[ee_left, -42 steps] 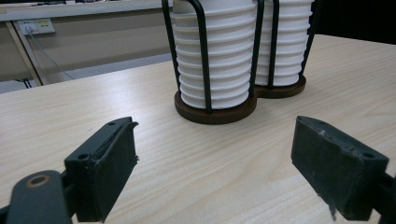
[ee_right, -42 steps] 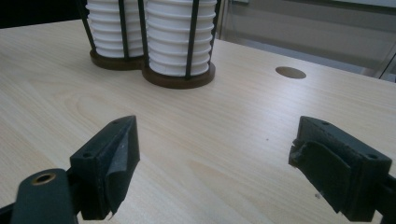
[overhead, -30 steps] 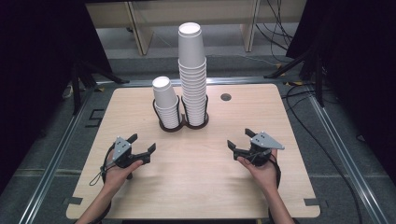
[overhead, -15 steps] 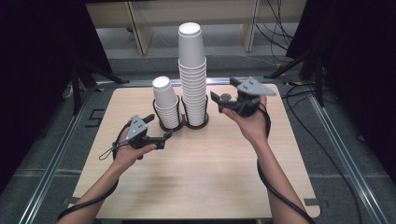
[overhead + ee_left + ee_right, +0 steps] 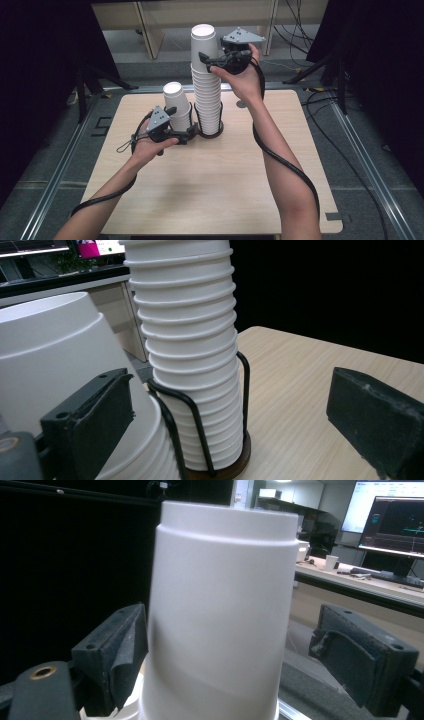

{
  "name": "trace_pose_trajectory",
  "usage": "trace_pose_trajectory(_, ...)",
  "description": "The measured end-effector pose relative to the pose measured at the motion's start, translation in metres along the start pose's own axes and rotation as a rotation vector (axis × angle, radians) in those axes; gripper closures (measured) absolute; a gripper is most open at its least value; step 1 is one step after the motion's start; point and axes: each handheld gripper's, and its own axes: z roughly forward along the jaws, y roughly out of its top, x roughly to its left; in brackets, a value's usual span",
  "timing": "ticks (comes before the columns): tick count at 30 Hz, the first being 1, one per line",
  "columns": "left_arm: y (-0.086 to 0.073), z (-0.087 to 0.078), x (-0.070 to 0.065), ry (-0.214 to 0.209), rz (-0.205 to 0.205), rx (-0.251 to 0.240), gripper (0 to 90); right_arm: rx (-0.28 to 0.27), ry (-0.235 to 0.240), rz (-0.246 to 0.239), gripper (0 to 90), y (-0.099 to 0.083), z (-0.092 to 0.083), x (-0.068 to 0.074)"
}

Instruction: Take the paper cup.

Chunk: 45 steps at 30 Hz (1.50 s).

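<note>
Two upside-down stacks of white paper cups stand in a black wire holder [image 5: 210, 132] on the wooden table [image 5: 225, 190]: a tall stack [image 5: 206, 90] and, to its left, a short stack [image 5: 176, 102]. My right gripper [image 5: 206, 60] is raised to the tall stack's top cup [image 5: 220, 610]. That cup sits between its open jaws [image 5: 230, 640], with a gap at the right pad. My left gripper [image 5: 191, 131] is low beside the short stack [image 5: 55, 355]. Its jaws have just been opening and grip nothing; the holder wire [image 5: 192, 410] and tall stack [image 5: 190, 340] stand ahead.
Metal rails [image 5: 60, 165] frame the table, with cables [image 5: 325, 100] on the floor to the right. A shelf unit [image 5: 150, 25] stands behind the table. A desk with monitors [image 5: 390, 525] lies far off in the right gripper view. Bare tabletop lies in front of the holder.
The right gripper rose from the front right of the table to the top of the tall stack. The left gripper moved forward and up to the short stack, and its jaws spread wider.
</note>
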Motion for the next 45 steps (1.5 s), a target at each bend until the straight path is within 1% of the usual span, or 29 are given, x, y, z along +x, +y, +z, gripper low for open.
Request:
trace_pose_trajectory(1,0.0,0.001,-0.001,-0.002,0.002,0.008,4.1,0.006,0.003,0.01,10.2,0.002,0.004,0.0)
trace_pose_trajectory(2,0.001,0.002,-0.001,-0.004,0.004,0.009,4.1,0.01,-0.004,-0.003,9.1,0.003,0.007,0.0)
trace_pose_trajectory(3,0.001,0.002,-0.001,-0.004,0.004,0.009,4.0,0.011,0.0,-0.003,9.0,0.004,0.01,0.0)
trace_pose_trajectory(5,0.0,0.004,-0.003,-0.009,0.002,0.01,4.0,0.012,0.005,-0.005,10.2,0.006,0.013,0.001)
trace_pose_trajectory(7,0.0,0.006,-0.005,-0.011,0.005,0.011,4.0,0.014,0.015,0.003,13.5,0.009,0.018,0.002)
trace_pose_trajectory(8,0.0,0.006,-0.005,-0.013,0.007,0.014,3.9,0.018,0.015,-0.012,14.6,0.011,0.023,0.003)
trace_pose_trajectory(9,0.0,0.007,-0.005,-0.013,0.007,0.015,3.9,0.018,0.015,-0.012,14.6,0.011,0.023,0.003)
trace_pose_trajectory(10,0.0,0.007,-0.005,-0.012,0.006,0.015,3.9,0.021,0.019,0.001,15.0,0.012,0.024,0.004)
trace_pose_trajectory(11,0.0,0.008,-0.004,-0.012,0.003,0.014,4.0,0.006,0.022,-0.007,15.0,0.014,0.027,0.005)
trace_pose_trajectory(13,0.0,0.008,-0.004,-0.014,0.003,0.015,4.0,-0.002,0.015,-0.002,15.5,0.015,0.028,0.007)
trace_pose_trajectory(14,0.0,0.008,-0.004,-0.015,0.0,0.014,4.0,-0.006,0.01,-0.01,17.6,0.016,0.029,0.007)
trace_pose_trajectory(15,0.0,0.008,-0.003,-0.014,0.001,0.014,4.0,-0.011,0.003,-0.009,20.4,0.016,0.028,0.007)
trace_pose_trajectory(19,0.001,0.009,-0.003,-0.013,0.001,0.009,4.0,-0.026,0.011,0.001,21.7,0.018,0.026,0.006)
trace_pose_trajectory(20,0.002,0.009,-0.004,-0.015,0.004,0.01,4.0,-0.031,0.009,-0.006,21.9,0.02,0.026,0.006)
trace_pose_trajectory(22,0.003,0.009,-0.004,-0.015,0.008,0.013,4.0,-0.046,0.007,-0.002,22.2,0.024,0.024,0.007)
trace_pose_trajectory(24,0.004,0.01,-0.005,-0.016,0.01,0.012,4.0,-0.055,-0.001,-0.014,22.4,0.029,0.022,0.006)
trace_pose_trajectory(26,0.006,0.011,-0.006,-0.018,0.003,0.007,4.0,-0.062,0.002,-0.006,22.5,0.032,0.022,0.007)
trace_pose_trajectory(27,0.007,0.011,-0.007,-0.02,0.002,0.004,4.1,-0.081,0.004,-0.014,22.7,0.037,0.02,0.007)
trace_pose_trajectory(28,0.007,0.012,-0.008,-0.023,0.002,0.003,4.1,-0.081,0.006,-0.006,22.8,0.04,0.019,0.007)
trace_pose_trajectory(29,0.007,0.012,-0.008,-0.022,0.0,0.002,4.1,-0.091,0.005,-0.015,22.9,0.042,0.018,0.007)
trace_pose_trajectory(32,0.007,0.012,-0.008,-0.024,0.005,0.001,4.1,-0.095,0.009,-0.011,23.2,0.046,0.017,0.007)
trace_pose_trajectory(34,0.007,0.012,-0.009,-0.024,0.006,0.001,4.1,-0.099,0.004,-0.018,23.3,0.047,0.016,0.007)
trace_pose_trajectory(35,0.008,0.012,-0.009,-0.024,0.003,-0.001,4.1,-0.105,0.005,-0.01,23.4,0.047,0.016,0.007)
trace_pose_trajectory(37,0.008,0.011,-0.009,-0.023,-0.001,-0.003,4.1,-0.132,0.003,-0.012,23.5,0.049,0.014,0.005)
trace_pose_trajectory(39,0.008,0.011,-0.009,-0.024,0.0,-0.003,4.2,-0.164,0.007,-0.003,23.7,0.052,0.012,0.006)
trace_pose_trajectory(40,0.009,0.011,-0.009,-0.025,0.002,-0.003,4.2,-0.164,0.007,-0.003,23.7,0.052,0.012,0.006)
trace_pose_trajectory(41,0.009,0.011,-0.009,-0.024,0.0,-0.005,4.2,-0.189,0.002,-0.014,23.9,0.055,0.009,0.005)
trace_pose_trajectory(44,0.009,0.011,-0.008,-0.024,0.001,-0.006,4.2,-0.206,0.005,-0.013,23.9,0.058,0.007,0.005)
trace_pose_trajectory(45,0.009,0.011,-0.008,-0.025,0.007,-0.006,4.2,-0.222,0.006,0.001,24.0,0.061,0.003,0.005)
